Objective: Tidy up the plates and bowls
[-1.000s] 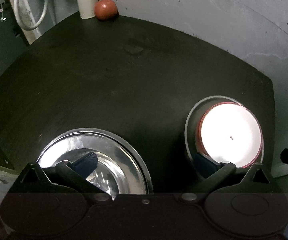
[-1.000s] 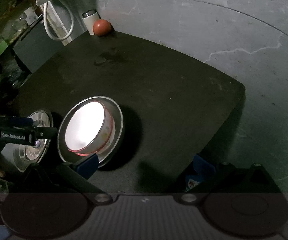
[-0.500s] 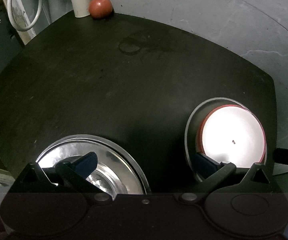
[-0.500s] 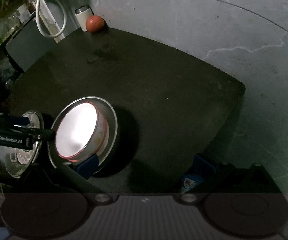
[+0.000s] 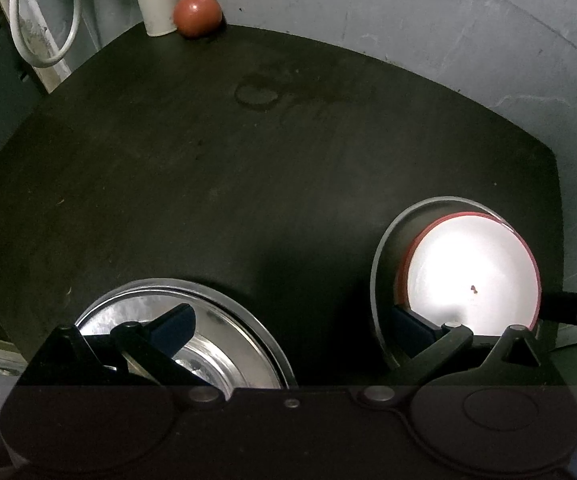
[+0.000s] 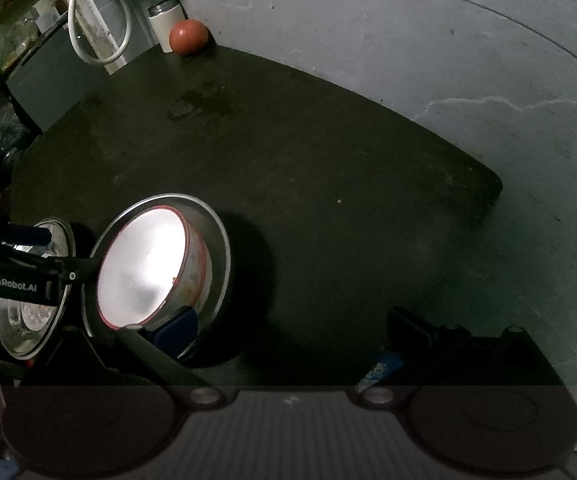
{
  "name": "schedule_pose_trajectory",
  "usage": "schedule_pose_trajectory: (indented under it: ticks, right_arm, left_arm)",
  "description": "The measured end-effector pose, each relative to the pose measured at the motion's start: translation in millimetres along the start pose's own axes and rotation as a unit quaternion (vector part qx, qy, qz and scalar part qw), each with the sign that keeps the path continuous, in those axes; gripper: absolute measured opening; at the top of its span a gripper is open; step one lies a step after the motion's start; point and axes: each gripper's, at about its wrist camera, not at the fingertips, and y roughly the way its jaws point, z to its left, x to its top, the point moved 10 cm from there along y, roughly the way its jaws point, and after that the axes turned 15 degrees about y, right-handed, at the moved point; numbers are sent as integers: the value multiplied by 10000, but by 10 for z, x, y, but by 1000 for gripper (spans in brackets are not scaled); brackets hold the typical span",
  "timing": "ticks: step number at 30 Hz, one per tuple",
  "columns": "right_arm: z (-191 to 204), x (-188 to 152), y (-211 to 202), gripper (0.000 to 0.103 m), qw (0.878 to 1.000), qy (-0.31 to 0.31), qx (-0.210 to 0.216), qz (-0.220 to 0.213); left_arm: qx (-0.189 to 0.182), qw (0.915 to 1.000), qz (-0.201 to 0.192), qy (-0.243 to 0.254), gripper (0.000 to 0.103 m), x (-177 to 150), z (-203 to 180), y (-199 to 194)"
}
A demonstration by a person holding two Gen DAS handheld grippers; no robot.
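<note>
A shiny steel plate (image 5: 232,320) lies at the near left of the dark table (image 5: 248,184). A white bowl with a red rim (image 5: 468,276) sits inside a second steel plate (image 5: 384,264) at the near right. My left gripper (image 5: 292,324) is open, one finger over the left plate, the other at the bowl's near edge. In the right wrist view the bowl (image 6: 144,272) sits in its plate (image 6: 216,236), with the other plate (image 6: 20,320) to its left. My right gripper (image 6: 292,328) is open and empty, its left finger by the bowl's plate.
A white can (image 5: 156,4) and a red ball (image 5: 197,14) stand at the table's far corner. A white cable loop (image 5: 44,12) hangs at the far left. Grey concrete floor (image 6: 448,60) surrounds the table. The table's right edge (image 6: 496,188) is near.
Both grippers have shifted slightly; the can and ball sit more central in the views. The plates and bowl stay where they were.
</note>
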Motion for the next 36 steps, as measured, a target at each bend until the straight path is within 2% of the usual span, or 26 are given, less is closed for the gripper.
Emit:
schedule_pose_trajectory:
  ticks: [12,19,24,27,29,36]
  right_arm:
    - [43,35,114,103,9996,-218,-178,-35]
    - [61,36,158,101,9993,-306,-226,-29]
    - [74,28,143,93,9995,-315,-94,-33]
    - [100,22,122,86,9995,-329,5,-13]
    - [120,12,108,81,9995,-303,121,28]
    - [176,-7,63,59,9985,-277,440,139]
  left_arm:
    - [211,9995,73,208,102,38,-38,55]
    - [202,9991,-23,367,93,103,-72,44]
    - [39,9993,-98,359,82,123,-105,28]
    - [-101,9992,-157,344,71,136,-137,13]
    - [-273,9992,-180,244,57,135,-160,11]
    - [-516,9981,-285,180,35,144,-258,7]
